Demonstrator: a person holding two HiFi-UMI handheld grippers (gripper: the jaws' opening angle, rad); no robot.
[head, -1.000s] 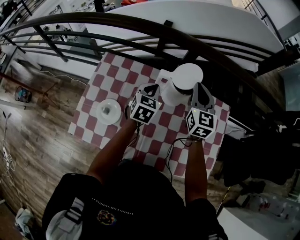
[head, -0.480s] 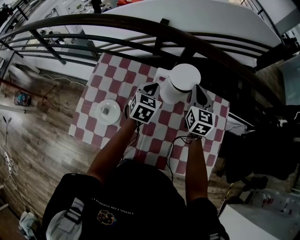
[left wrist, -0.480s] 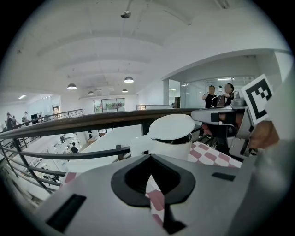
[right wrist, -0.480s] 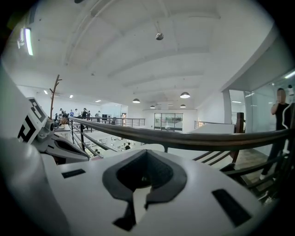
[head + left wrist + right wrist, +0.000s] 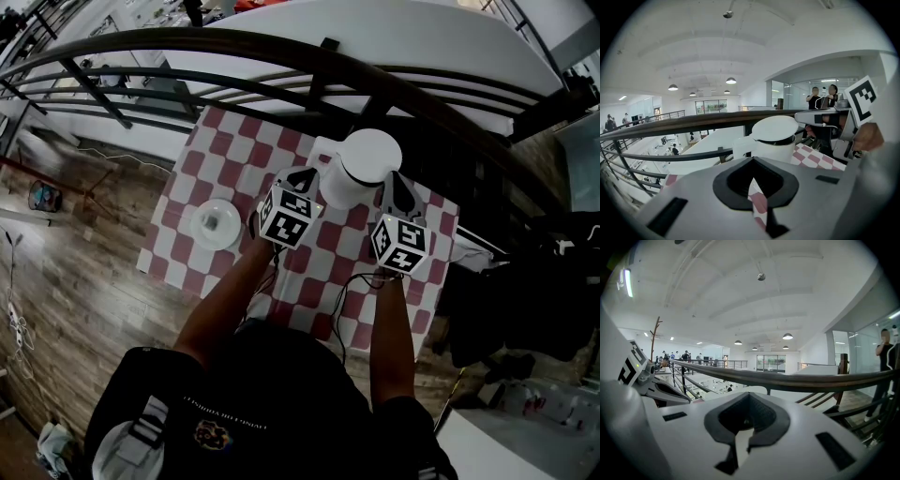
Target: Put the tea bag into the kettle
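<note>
A white kettle with its lid on stands at the far side of the red-and-white checked table. In the left gripper view the kettle rises just beyond my jaws. My left gripper sits close to the kettle's left side, shut with nothing in it. On the kettle's right, my right gripper is also shut and empty. A small pale item, probably the tea bag, lies on a white saucer left of both grippers.
A dark curved railing runs just beyond the table's far edge, close behind the kettle. A black cable trails over the table's near edge. People stand in the distance behind the railing.
The right gripper sank slightly beside the kettle during the first half second. Since then both grippers and the kettle have stayed still.
</note>
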